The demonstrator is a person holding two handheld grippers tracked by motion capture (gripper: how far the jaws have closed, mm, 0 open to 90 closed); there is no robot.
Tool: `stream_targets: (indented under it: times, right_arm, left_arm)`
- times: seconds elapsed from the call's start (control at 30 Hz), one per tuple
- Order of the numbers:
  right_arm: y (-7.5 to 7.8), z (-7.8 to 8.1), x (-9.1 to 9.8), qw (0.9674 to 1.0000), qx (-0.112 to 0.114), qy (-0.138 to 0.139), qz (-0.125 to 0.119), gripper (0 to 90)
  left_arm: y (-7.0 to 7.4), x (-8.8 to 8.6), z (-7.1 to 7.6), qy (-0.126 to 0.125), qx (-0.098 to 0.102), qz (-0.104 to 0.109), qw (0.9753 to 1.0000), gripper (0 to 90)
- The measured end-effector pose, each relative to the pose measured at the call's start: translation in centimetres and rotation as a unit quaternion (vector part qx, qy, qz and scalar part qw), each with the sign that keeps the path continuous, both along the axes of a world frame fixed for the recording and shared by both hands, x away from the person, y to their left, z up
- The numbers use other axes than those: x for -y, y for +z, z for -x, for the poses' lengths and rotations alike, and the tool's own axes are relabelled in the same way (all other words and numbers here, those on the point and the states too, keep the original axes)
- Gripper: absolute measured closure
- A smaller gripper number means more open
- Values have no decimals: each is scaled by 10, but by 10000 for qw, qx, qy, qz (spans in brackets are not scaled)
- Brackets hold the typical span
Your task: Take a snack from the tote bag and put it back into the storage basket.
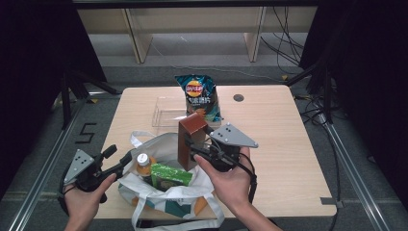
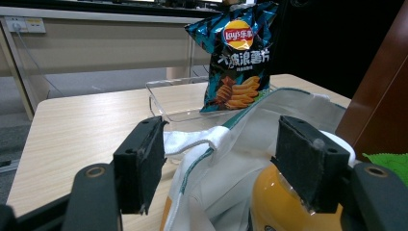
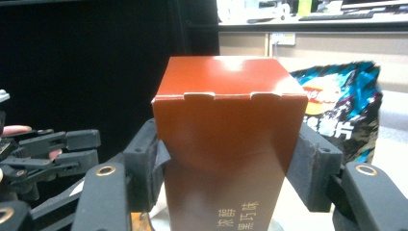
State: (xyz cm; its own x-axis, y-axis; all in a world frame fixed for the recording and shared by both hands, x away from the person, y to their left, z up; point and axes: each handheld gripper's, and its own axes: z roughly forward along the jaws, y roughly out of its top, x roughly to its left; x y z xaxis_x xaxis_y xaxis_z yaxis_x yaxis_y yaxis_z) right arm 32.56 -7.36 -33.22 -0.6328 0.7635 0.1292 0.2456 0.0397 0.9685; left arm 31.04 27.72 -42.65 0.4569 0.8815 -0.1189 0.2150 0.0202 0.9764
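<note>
Nearest the high camera, two forearms come in over the near edge of the table (image 1: pixel 288 144), each hand carrying a claw. The right claw (image 1: pixel 192 149) is clamped on a tall brown box (image 1: pixel 187 139), upright above the open tote bag (image 1: pixel 163 197) at the near edge, over a green packet (image 1: pixel 171 175) and a bottle (image 1: pixel 143 163). If the box swings, it could snag the bag's rim or knock the chip bag (image 1: pixel 199 98) propped in the clear tray (image 1: pixel 166 113) behind.

From the left gripper view, the left claw (image 2: pixel 231 163) stands wide around the bag's white rim (image 2: pixel 211 137), pinching nothing; the mouth may sag shut.

From the right gripper view, the pads (image 3: pixel 312 163) squeeze the box's sides (image 3: pixel 226 144), denting one; the glossy card could slip or crush.
</note>
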Motion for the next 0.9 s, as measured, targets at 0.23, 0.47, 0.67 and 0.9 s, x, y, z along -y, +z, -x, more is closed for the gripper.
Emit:
stream_targets:
  times: [0.23, 0.47, 0.67, 0.9]
  right_arm:
    - [6, -4, 4, 9999, 19, -100, -60, 392]
    - [7, -7, 7, 9998, 38, -159, -68, 393]
    - [11, -8, 9, 9997, 108, -213, -46, 393]
    - [18, -11, 13, 9993, 94, -327, -126, 393]
  left_arm:
    - [1, 0, 1, 2, 21, 6, 10000, 337]
    - [1, 0, 1, 11, 11, -6, 10000, 337]
    - [1, 1, 1, -7, 7, -2, 10000, 337]
    - [1, 1, 1, 1, 2, -6, 10000, 337]
